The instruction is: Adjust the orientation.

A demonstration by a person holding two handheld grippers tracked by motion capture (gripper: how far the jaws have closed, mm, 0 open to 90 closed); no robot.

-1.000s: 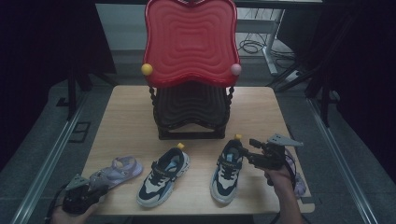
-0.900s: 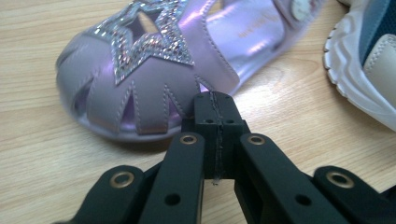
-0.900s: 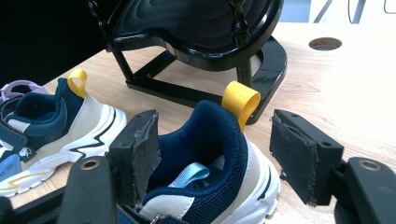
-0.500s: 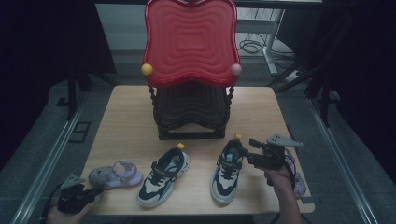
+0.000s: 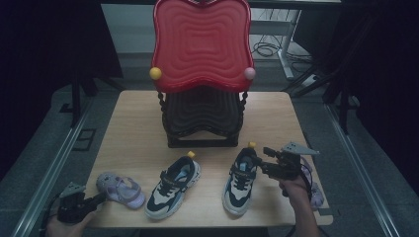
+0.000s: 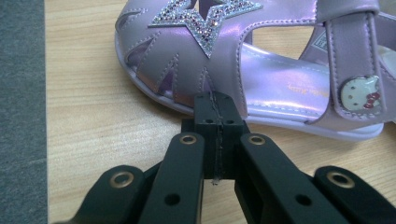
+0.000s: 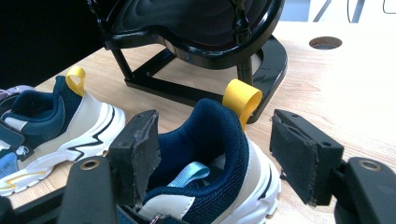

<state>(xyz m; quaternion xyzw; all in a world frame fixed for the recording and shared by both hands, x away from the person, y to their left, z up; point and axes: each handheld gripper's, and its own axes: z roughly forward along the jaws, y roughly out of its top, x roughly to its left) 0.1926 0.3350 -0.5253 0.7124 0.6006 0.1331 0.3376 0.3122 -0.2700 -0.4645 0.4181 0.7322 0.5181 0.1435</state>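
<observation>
A purple sandal with a glittery star lies flat at the table's near left. My left gripper is shut, and its tips rest against the sandal's sole edge with nothing seen between them. My right gripper is open, with one jaw on each side of the navy heel of the right sneaker, by its yellow pull loop. In the right gripper view the gripper straddles that heel. A matching sneaker lies at the middle front.
A black shoe rack with a red wavy top stands at the table's middle back. A second purple sandal lies at the right edge behind my right hand. Bare wood lies left and right of the rack.
The purple sandal has gone from tilted to lying flat on the table, and my left gripper has drawn back a little toward the near left corner. The right gripper has hardly moved.
</observation>
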